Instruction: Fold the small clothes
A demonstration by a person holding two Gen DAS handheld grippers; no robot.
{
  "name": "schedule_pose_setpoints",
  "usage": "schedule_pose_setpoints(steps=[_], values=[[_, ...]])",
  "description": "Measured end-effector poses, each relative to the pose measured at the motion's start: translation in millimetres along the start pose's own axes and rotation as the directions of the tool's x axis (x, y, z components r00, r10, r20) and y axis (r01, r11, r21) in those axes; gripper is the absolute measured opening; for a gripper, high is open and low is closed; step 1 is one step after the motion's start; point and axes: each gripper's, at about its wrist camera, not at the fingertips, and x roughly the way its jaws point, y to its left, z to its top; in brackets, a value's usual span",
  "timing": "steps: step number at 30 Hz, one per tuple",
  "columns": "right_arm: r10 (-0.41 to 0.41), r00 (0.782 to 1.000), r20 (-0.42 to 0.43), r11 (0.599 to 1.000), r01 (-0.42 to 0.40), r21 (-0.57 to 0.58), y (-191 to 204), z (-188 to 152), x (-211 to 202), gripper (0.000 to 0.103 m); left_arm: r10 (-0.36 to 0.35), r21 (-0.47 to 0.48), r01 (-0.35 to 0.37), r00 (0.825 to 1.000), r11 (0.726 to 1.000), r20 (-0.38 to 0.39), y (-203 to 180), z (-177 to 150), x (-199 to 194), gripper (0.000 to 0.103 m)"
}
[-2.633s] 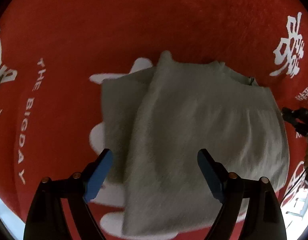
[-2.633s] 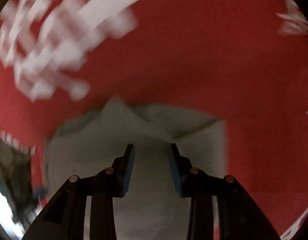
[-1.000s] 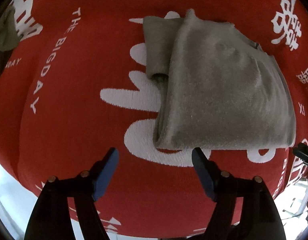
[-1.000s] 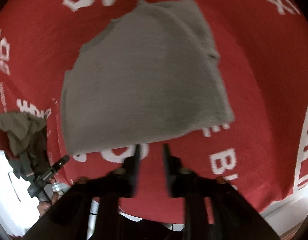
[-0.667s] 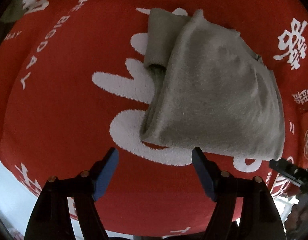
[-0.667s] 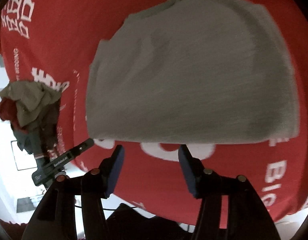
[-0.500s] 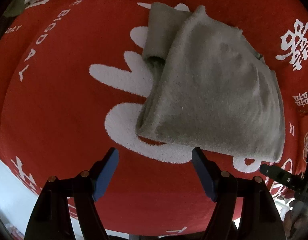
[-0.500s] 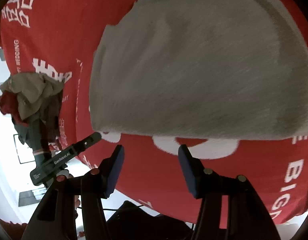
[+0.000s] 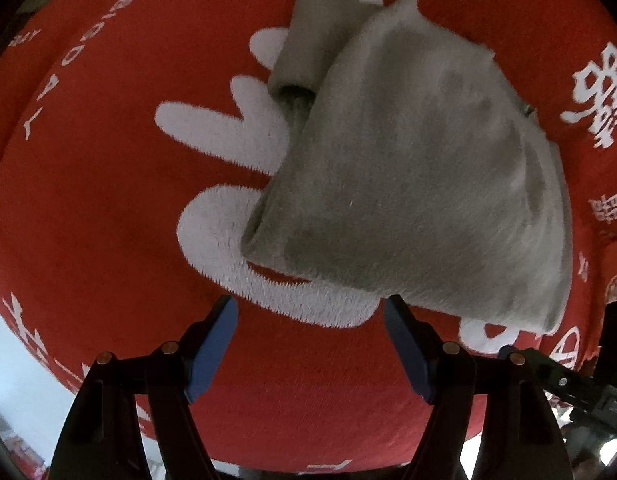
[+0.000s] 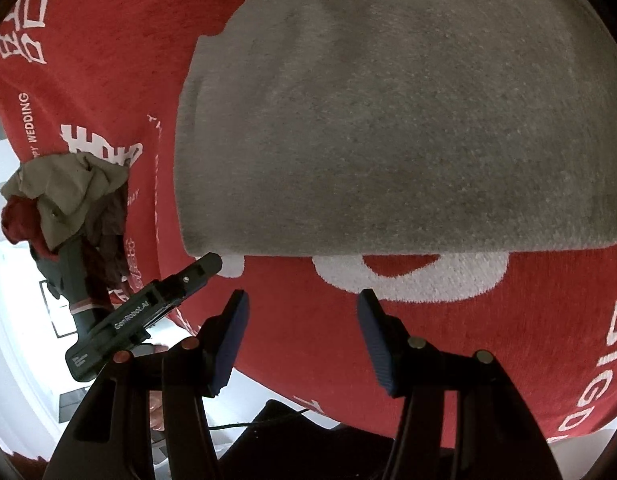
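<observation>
A folded grey garment (image 9: 420, 184) lies flat on the red cloth (image 9: 88, 200) with white print; a narrower folded layer sticks out at its far left. My left gripper (image 9: 310, 312) hovers open just short of the garment's near edge, with nothing between its blue pads. In the right wrist view the same garment (image 10: 408, 120) fills the upper right. My right gripper (image 10: 302, 300) stands open before its near folded edge, holding nothing. One finger (image 10: 180, 280) of my left gripper reaches in from the left, close to the garment's near left corner.
A loose pile of olive, red and dark clothes (image 10: 64, 200) sits at the cloth's left edge. The red cloth (image 10: 308, 340) drops off just behind both grippers, with white floor below. A hand (image 10: 156, 408) shows under the left gripper.
Both grippers have come off the garment and now sit at its near edge. The right jaws have spread wider and the garment looms larger. The left view has rolled and sunk slightly.
</observation>
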Motion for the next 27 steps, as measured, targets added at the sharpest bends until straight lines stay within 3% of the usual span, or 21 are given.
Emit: schedule_pose_setpoints(steps=[2, 5, 23, 27], values=[[0.002, 1.000, 0.001, 1.000, -0.002, 0.001, 0.2, 0.2, 0.1, 0.060, 0.002, -0.006, -0.002, 1.000, 1.000, 0.007, -1.1, -0.7, 0.5, 0.077], [0.006, 1.000, 0.002, 1.000, -0.006, -0.001, 0.0, 0.8, -0.2, 0.060, 0.011, -0.010, -0.011, 1.000, 1.000, 0.006, -4.2, -1.3, 0.6, 0.095], [0.020, 0.999, 0.030, 1.000, -0.020, 0.002, -5.6, -1.1, -6.2, 0.060, 0.041, -0.009, -0.041, 0.999, 0.999, -0.009, -25.9, 6.5, 12.1, 0.095], [0.030, 0.999, 0.032, 1.000, -0.030, -0.010, -4.4, 0.7, -6.1, 0.060, -0.026, 0.001, 0.026, 1.000, 1.000, -0.011, -27.0, 12.4, 14.1, 0.095]])
